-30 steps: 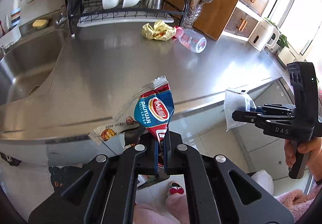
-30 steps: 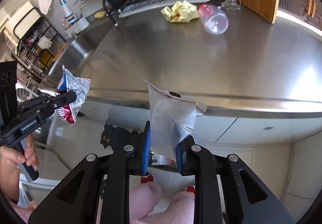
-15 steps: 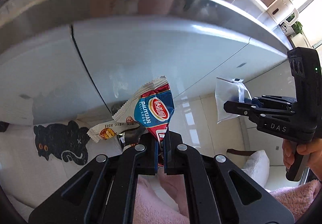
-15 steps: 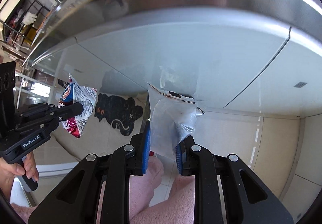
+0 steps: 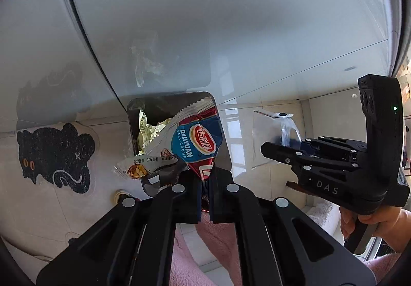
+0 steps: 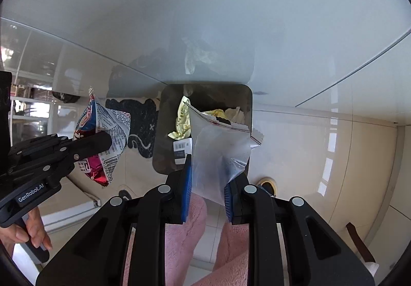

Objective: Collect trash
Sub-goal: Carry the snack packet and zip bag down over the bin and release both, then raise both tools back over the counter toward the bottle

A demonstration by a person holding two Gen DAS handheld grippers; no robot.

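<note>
My left gripper (image 5: 204, 178) is shut on a red, blue and white snack wrapper (image 5: 197, 142) and holds it over the dark open trash bin (image 5: 133, 119) on the floor. The left gripper (image 6: 102, 142) and wrapper (image 6: 108, 132) also show in the right wrist view, left of the bin. My right gripper (image 6: 206, 175) is shut on a clear zip bag (image 6: 218, 155), held above the bin (image 6: 246, 98). The right gripper (image 5: 267, 152) and zip bag (image 5: 272, 129) show in the left wrist view, right of the bin. Crumpled yellow wrappers (image 6: 182, 121) lie inside the bin.
White glossy cabinet doors (image 5: 231, 16) rise behind the bin. A black cat-shaped floor sticker (image 5: 54, 155) lies left of the bin. My pink slippers (image 6: 185, 234) stand on the tiled floor below the grippers. A round floor drain (image 6: 267, 183) sits right of the bin.
Both grippers have come down from counter height to the floor level, still holding their trash. The countertop has left the view and the trash bin has come into view under them.
</note>
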